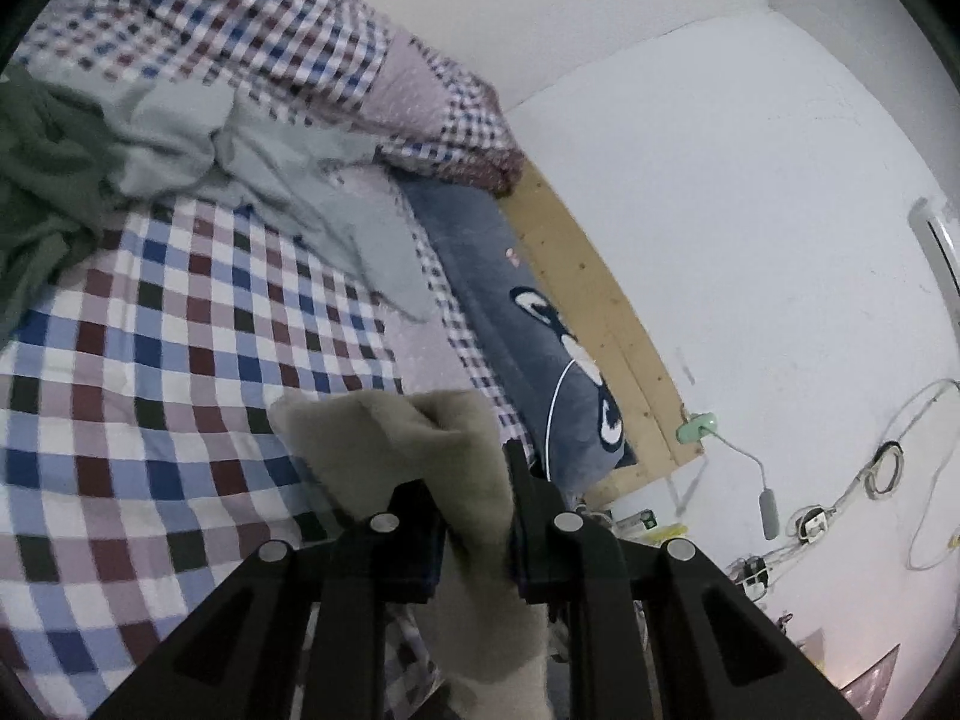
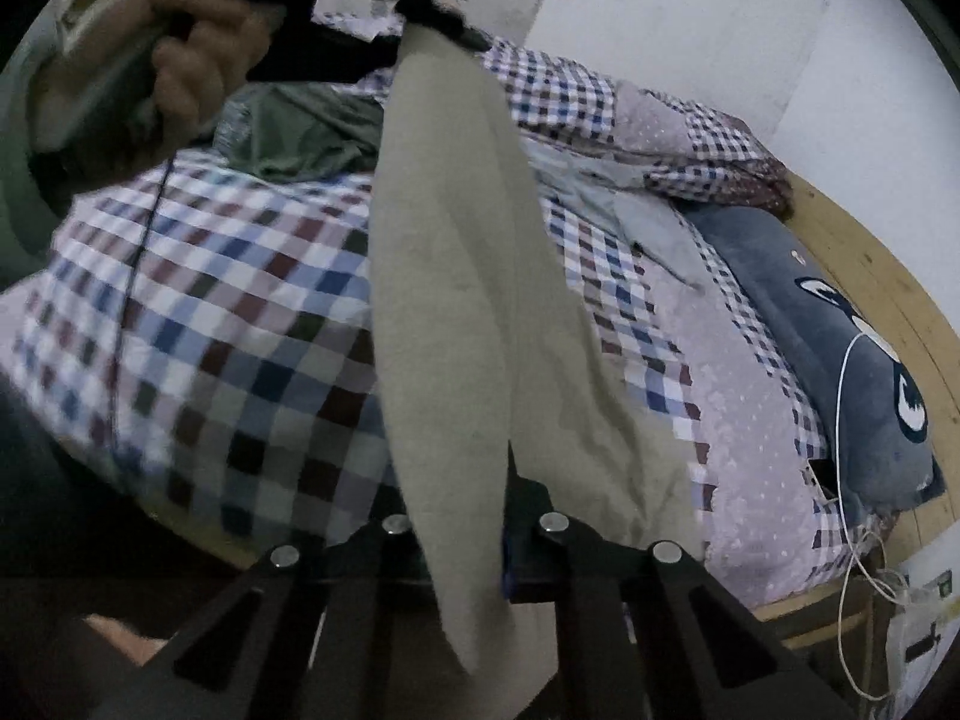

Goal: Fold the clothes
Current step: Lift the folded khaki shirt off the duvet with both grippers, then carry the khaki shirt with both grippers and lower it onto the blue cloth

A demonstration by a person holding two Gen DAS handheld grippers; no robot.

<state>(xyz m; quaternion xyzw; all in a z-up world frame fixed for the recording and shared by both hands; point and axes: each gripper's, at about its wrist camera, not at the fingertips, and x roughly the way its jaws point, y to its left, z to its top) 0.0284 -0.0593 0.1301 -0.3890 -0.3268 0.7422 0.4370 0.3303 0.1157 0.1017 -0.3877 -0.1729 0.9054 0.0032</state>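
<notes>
A beige garment (image 2: 456, 276) hangs stretched in the air above the checked bed cover (image 2: 228, 312). My right gripper (image 2: 465, 516) is shut on its lower end. My left gripper (image 1: 474, 480) is shut on the other end, a bunched beige fold (image 1: 420, 438). In the right wrist view the left gripper (image 2: 420, 6) shows at the top, held by a hand (image 2: 198, 54), with the beige cloth dropping from it. A light grey garment (image 1: 252, 162) and a dark green garment (image 1: 42, 180) lie crumpled further up the bed.
A blue-grey cushion with a cartoon face (image 1: 540, 330) lies along the bed's wooden edge (image 1: 600, 300). A folded checked quilt (image 1: 288, 42) sits at the head. White wall (image 1: 750, 210) beyond, with cables (image 1: 888, 468) and a mint clip lamp (image 1: 699, 427) low down.
</notes>
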